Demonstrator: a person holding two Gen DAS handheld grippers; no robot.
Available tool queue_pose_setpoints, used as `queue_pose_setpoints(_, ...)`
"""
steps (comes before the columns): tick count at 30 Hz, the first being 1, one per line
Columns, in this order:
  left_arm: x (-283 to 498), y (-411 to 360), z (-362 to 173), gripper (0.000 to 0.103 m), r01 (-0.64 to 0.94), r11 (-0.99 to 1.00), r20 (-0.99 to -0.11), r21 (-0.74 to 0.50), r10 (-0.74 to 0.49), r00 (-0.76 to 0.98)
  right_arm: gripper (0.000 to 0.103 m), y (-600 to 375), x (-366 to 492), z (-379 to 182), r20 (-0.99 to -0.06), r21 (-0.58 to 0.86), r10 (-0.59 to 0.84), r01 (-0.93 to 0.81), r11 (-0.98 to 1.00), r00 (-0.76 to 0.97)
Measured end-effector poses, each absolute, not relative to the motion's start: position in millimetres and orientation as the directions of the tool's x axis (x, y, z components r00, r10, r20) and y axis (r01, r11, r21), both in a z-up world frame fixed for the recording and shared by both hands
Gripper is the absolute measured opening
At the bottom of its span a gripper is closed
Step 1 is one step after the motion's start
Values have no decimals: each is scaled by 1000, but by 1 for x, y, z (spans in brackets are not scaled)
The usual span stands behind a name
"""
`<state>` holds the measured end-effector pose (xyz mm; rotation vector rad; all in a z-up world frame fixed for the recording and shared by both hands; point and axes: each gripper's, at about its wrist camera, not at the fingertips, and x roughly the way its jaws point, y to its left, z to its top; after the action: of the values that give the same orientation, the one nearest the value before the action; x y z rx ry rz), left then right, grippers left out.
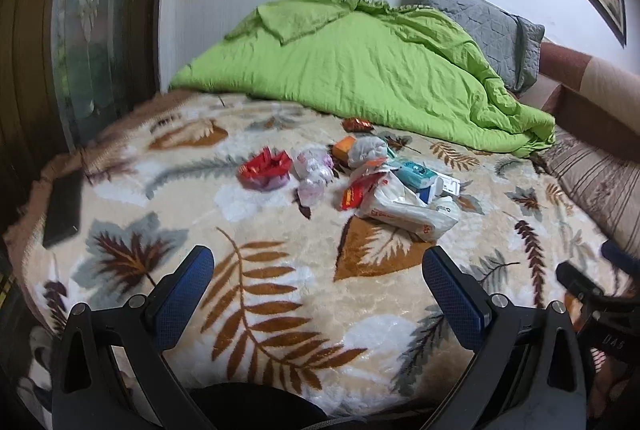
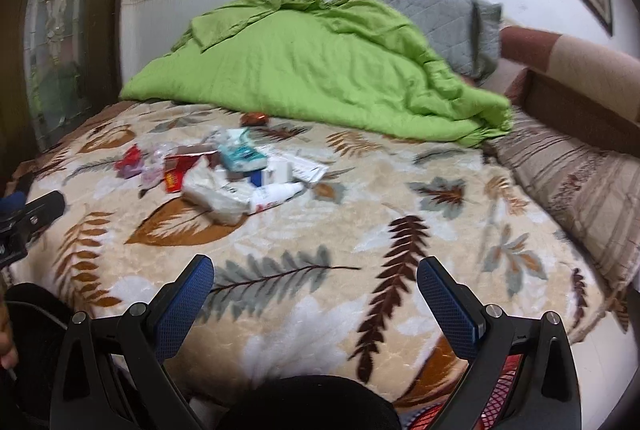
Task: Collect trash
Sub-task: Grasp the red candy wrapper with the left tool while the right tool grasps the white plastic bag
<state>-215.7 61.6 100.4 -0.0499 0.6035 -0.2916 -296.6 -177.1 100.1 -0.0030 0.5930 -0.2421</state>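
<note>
I am over a bed covered by a cream leaf-patterned blanket [image 1: 280, 310], with a rumpled green quilt [image 1: 360, 69] and a grey pillow [image 1: 480, 25] against the white wall behind. The trash [image 1: 360, 177] lies heaped mid-blanket, well ahead of me: red wrappers, crumpled bags, a white tissue pack, small boxes. My left tongs [image 1: 318, 298] and right tongs [image 2: 316, 304] both hang released and empty above the blanket.

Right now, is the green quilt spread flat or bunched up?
Bunched up. The green quilt sits heaped and creased at the far end of the bed, against the grey pillow, leaving the leaf-print blanket uncovered.
</note>
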Motion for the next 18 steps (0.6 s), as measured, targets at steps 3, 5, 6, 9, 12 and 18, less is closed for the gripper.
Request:
queue_pose_setpoints(3,-200,76,99,103,229,950,-584,-214,-312,750,100,-178,-288,97,-595,-19,-104,115,993,797)
queue_pose_setpoints(5,-187,84,100,103,215,947,-594,-240,-318,739,96,-174,-281,98,-601,-11,-38,40,999,798)
queue_pose_setpoints(6,-180,87,102,103,211,945,-597,-251,-322,735,95,-172,-276,100,-604,-7,-11,8,1000,797)
queue_pose_setpoints(9,-153,95,105,103,201,937,-625,-287,-342,702,88,-168,-257,108,-609,21,68,-70,997,790)
queue_pose_setpoints(12,-121,102,99,102,168,921,-655,-351,-370,658,79,-169,-233,112,-623,63,130,-116,991,772)
queue_pose_setpoints(18,-59,106,80,78,94,892,-712,-442,-413,569,69,-170,-183,109,-674,113,193,-159,981,713)
